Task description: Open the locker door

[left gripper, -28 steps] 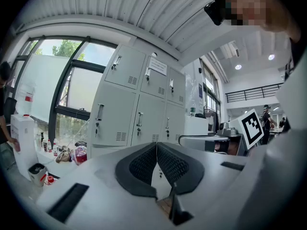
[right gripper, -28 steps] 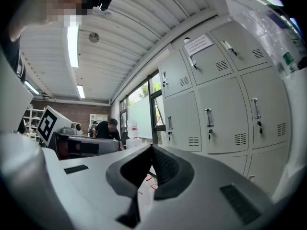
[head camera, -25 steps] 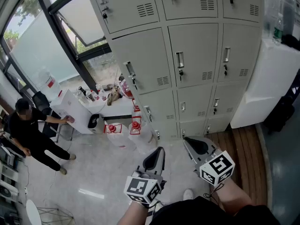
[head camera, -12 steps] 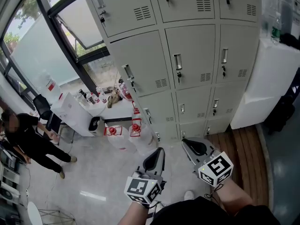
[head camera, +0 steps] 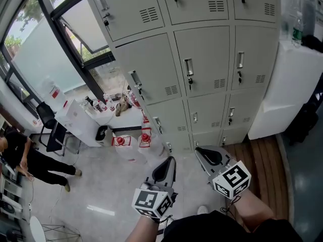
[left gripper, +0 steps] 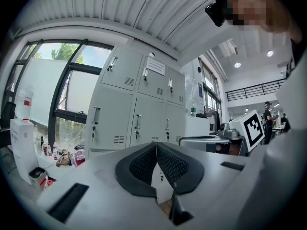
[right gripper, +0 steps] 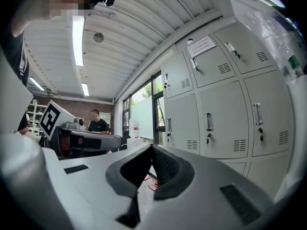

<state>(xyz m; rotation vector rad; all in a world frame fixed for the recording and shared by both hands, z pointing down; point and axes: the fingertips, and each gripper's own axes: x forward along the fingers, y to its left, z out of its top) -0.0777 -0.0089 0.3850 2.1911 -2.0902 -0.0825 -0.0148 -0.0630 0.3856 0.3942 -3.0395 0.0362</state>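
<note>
Although the locker bank (head camera: 151,69) has slid slightly toward the upper left of the head view, the left gripper (head camera: 170,160) and right gripper (head camera: 199,150), both clenched on nothing, hang at lower centre. Both are well apart from the closed centre locker door (head camera: 204,59), so the approach has probably barely begun.

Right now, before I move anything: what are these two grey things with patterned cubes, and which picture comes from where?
A person holds a tool in each hand: the left tongs and the right tongs; the cubes belong to them. The head view looks down from a camera on that person's head. The other two pictures come from a camera riding on each tool, looking along its jaws. Both pairs of jaws are closed together, with nothing between them. Ahead stands a bank of grey lockers, the doors in view shut; neither tool touches them. A bystander is far left.
</note>
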